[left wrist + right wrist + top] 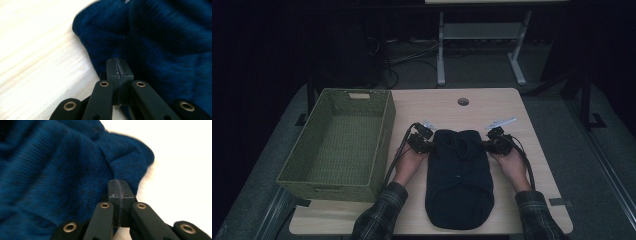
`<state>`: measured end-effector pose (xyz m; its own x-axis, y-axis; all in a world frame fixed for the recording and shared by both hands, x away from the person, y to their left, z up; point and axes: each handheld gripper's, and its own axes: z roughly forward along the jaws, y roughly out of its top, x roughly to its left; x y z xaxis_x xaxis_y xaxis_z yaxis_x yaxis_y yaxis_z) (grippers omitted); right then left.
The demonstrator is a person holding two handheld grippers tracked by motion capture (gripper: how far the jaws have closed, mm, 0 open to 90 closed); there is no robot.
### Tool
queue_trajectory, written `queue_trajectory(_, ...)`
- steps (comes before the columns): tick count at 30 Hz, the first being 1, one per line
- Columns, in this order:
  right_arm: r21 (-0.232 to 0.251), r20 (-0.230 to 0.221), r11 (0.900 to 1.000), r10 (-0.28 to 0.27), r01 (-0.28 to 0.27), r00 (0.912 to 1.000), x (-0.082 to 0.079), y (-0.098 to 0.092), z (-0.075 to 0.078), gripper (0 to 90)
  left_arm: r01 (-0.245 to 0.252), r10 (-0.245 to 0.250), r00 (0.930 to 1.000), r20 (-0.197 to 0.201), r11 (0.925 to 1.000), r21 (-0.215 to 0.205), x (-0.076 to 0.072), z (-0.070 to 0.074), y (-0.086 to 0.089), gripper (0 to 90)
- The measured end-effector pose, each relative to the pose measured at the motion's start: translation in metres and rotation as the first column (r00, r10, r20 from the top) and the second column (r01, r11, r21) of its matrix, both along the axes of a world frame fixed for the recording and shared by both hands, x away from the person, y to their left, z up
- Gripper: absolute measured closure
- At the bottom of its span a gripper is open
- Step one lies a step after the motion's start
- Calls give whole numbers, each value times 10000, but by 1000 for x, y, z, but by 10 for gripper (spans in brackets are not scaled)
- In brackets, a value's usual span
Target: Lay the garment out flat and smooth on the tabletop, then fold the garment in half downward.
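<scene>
Sweater (459, 177) beside the basket (343, 142): left claw (428, 146) and right claw (486, 145) each pinch an edge; thin knit could slip free.

Knitted dark-blue cloth garment (459, 175) (matt, slightly fuzzy) on smooth pale wood table (492, 102); woven basket (343, 145).

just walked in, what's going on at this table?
A person is working a dark blue knit garment that lies flat on the wooden table, with a handheld gripper in each hand. The left gripper is shut at the garment's left edge near its far end, and the right gripper is shut at the right edge opposite; whether either actually pinches fabric is hard to tell. A green woven basket sits to the left with nothing in it.
</scene>
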<state>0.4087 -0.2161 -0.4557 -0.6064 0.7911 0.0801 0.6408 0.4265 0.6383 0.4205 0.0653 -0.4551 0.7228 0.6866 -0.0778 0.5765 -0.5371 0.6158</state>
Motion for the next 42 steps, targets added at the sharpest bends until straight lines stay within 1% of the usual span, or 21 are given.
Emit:
queue_trajectory(1, -240, -38, 9997, -31, 30, 10000, 1, 1, -2, 900, 76, -76, 10000, -12, 9999, 138, 1, -2, 0, 900)
queue_trajectory(2, -240, -38, 9997, -31, 30, 10000, 1, 1, -2, 900, 49, -49, 10000, 47, 10000, -18, 1, -3, 0, 900)
queue_trajectory(3, -543, -78, 9985, -49, 44, 10000, 2, 2, -5, 900, 74, -74, 10000, -1, 10000, 22, 2, -3, 1, 900)
queue_trajectory(4, -430, -96, 9990, -116, 112, 9999, 3, 1, -6, 900, 74, -75, 10000, 32, 9999, 78, 2, -3, 1, 900)
queue_trajectory(5, -598, -71, 9980, -219, 214, 9997, 3, -2, -5, 900, 87, -91, 9999, 102, 9994, 347, 1, -2, 1, 900)
queue_trajectory(6, -691, -103, 9972, -288, 280, 9995, 2, -3, -5, 900, 70, -74, 9999, 98, 9991, 416, 1, -1, 2, 900)
queue_trajectory(12, -790, -115, 9960, -420, 409, 9991, -1, -7, -4, 900, 70, -85, 9996, 252, 9982, 602, -3, -1, 5, 900)
queue_trajectory(13, -1006, -54, 9940, -437, 430, 9990, -3, -6, -4, 900, 91, -113, 9994, 313, 9975, 696, -6, -1, 6, 900)
queue_trajectory(18, -1258, 98, 9915, -328, 338, 9994, -14, -4, -3, 900, 261, -272, 9994, 217, 9985, 490, -15, -2, 10, 900)
queue_trajectory(23, -1061, 26, 9941, -213, 214, 9998, -27, -6, -4, 900, 390, -394, 9991, 131, 9988, 306, -25, -2, 13, 900)
queue_trajectory(28, -944, 23, 9954, -161, 162, 9999, -30, -8, -4, 900, 556, -559, 9984, 109, 9981, 260, -28, -2, 13, 900)
queue_trajectory(30, -793, -85, 9968, -106, 98, 9999, -29, -9, -4, 900, 520, -519, 9986, -99, 9986, 76, -26, -2, 15, 900)
queue_trajectory(31, -528, -178, 9986, -107, 97, 9998, -27, -11, -2, 835, 529, -530, 9985, -141, 9986, -60, -24, -2, 16, 877)
queue_trajectory(32, -528, -178, 9986, -107, 97, 9998, -27, -11, -2, 835, 458, -459, 9989, -119, 9989, -88, -23, -1, 17, 877)
queue_trajectory(34, -333, -150, 9994, -122, 117, 9998, -25, -13, 2, 810, 445, -447, 9988, -176, 9990, -106, -20, 1, 19, 802)
queue_trajectory(35, -186, -39, 9997, -129, 128, 9999, -24, -16, 8, 770, 435, -437, 9990, -132, 9990, -98, -18, 3, 21, 782)
queue_trajectory(36, -186, -39, 9997, -129, 128, 9999, -24, -16, 8, 770, 334, -337, 9993, -135, 9992, -217, -17, 4, 23, 782)
queue_trajectory(37, 67, 192, 9999, -108, 107, 9998, -22, -18, 15, 746, 244, -251, 9996, -138, 9985, -497, -14, 7, 27, 734)
queue_trajectory(38, 67, 192, 9999, -108, 107, 9998, -22, -18, 15, 746, 244, -251, 9996, -138, 9985, -497, -14, 7, 27, 709)
queue_trajectory(40, 161, 64, 9998, -112, 111, 9999, -18, -18, 21, 679, 297, -296, 9996, 30, 9974, -656, -9, 10, 30, 683)
queue_trajectory(42, 386, 204, 9992, -84, 76, 9998, -14, -19, 26, 668, 361, -359, 9993, 47, 9975, -614, -4, 13, 31, 664)
